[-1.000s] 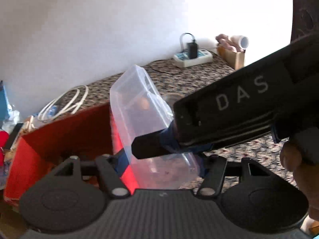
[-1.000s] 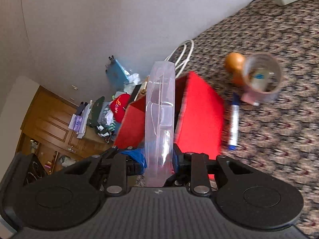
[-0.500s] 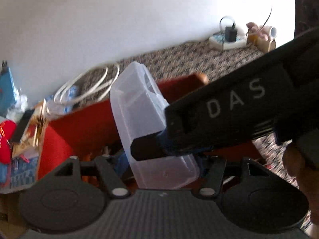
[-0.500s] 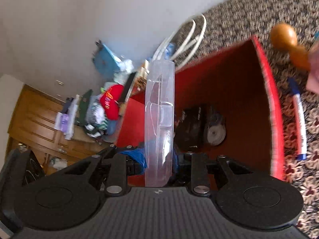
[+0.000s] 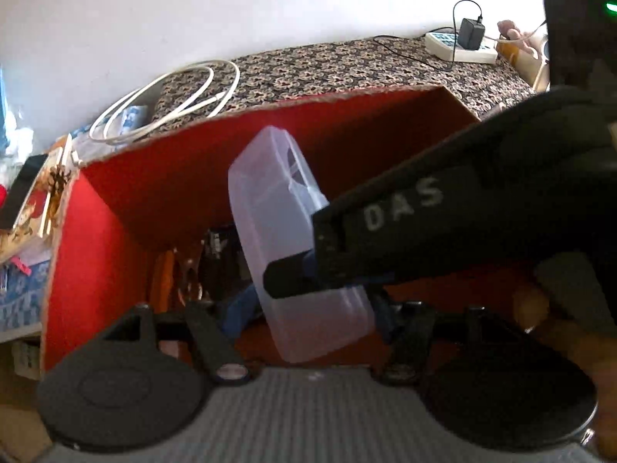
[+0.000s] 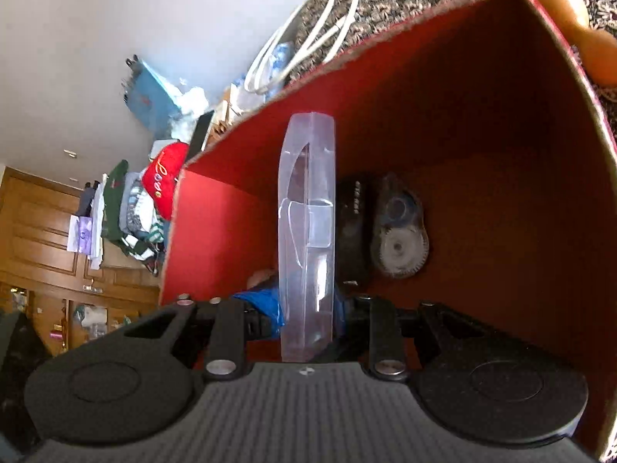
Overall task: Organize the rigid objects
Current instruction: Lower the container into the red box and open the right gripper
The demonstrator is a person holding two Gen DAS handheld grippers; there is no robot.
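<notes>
Lying beside clear case (image 6: 308, 208): tape dispenser (image 6: 401, 231)

Lower end of the clear plastic case (image 6: 306, 231) hidden behind the camera mount, right gripper (image 5: 293, 276) covering part of the case, orange object (image 6: 578, 23) cut off by the picture's edge, dark items (image 5: 219, 254) in the red box (image 5: 173, 181) too shadowed to identify

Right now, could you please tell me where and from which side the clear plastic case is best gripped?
Grip the case across its two broad flat faces near its lower end, coming in along its length, as the right gripper does: it is thin that way, so the pads sit flat.
</notes>
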